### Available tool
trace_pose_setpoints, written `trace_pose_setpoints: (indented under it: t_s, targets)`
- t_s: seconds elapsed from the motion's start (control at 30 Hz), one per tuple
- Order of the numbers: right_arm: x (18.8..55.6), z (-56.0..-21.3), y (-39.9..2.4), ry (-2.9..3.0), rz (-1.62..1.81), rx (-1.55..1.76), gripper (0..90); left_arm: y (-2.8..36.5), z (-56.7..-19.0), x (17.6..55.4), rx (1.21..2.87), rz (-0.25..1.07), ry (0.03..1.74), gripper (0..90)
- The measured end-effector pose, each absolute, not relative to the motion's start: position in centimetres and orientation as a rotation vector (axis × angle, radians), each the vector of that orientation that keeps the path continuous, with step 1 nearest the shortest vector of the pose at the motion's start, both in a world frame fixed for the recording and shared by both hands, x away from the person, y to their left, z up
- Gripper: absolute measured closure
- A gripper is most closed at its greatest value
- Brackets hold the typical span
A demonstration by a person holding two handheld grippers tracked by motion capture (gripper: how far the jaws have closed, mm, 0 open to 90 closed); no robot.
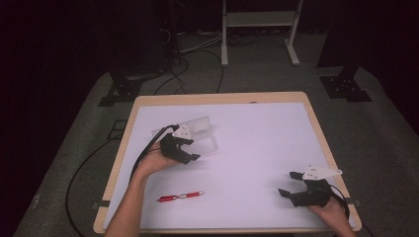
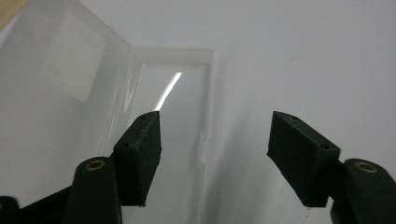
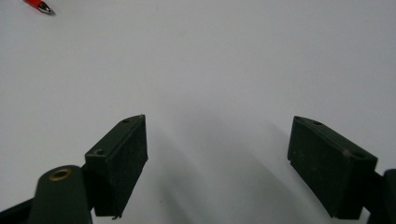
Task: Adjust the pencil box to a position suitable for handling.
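A clear plastic case [image 1: 200,127] lies open on the white mat, left of middle. In the left gripper view its lid [image 2: 60,70] slopes up at the left and its shallow tray [image 2: 173,93] runs away ahead. My left gripper [image 1: 192,149] hovers at the case's near side with its jaws apart. The tray's right edge passes between the jaws [image 2: 215,135], and neither pad touches it. A red pen [image 1: 180,196] lies near the front edge, and its tip [image 3: 39,5] also shows. My right gripper [image 1: 289,183] rests open at the front right, with only bare mat between its jaws [image 3: 217,135].
The white mat [image 1: 257,138] covers most of the wooden table [image 1: 123,148]. Cables [image 1: 148,148] trail from the left gripper off the table's left side. Behind the table stand a white frame [image 1: 259,29] and dark stand bases [image 1: 346,86] on the grey floor.
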State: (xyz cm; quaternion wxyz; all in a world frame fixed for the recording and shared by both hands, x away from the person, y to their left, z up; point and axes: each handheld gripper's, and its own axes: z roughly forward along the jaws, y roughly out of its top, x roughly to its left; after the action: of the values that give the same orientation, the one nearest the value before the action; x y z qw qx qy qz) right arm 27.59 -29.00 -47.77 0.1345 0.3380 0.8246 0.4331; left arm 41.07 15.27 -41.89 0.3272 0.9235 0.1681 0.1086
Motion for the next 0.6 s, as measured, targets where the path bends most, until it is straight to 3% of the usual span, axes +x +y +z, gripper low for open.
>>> trace_pose_setpoints:
  t_s: [0.6]
  targets:
    - [27.6,-47.7,-29.0,2.393,1.258,0.976,19.3,15.0,-43.9,42.1,2.497,0.261,0.484,61.5]
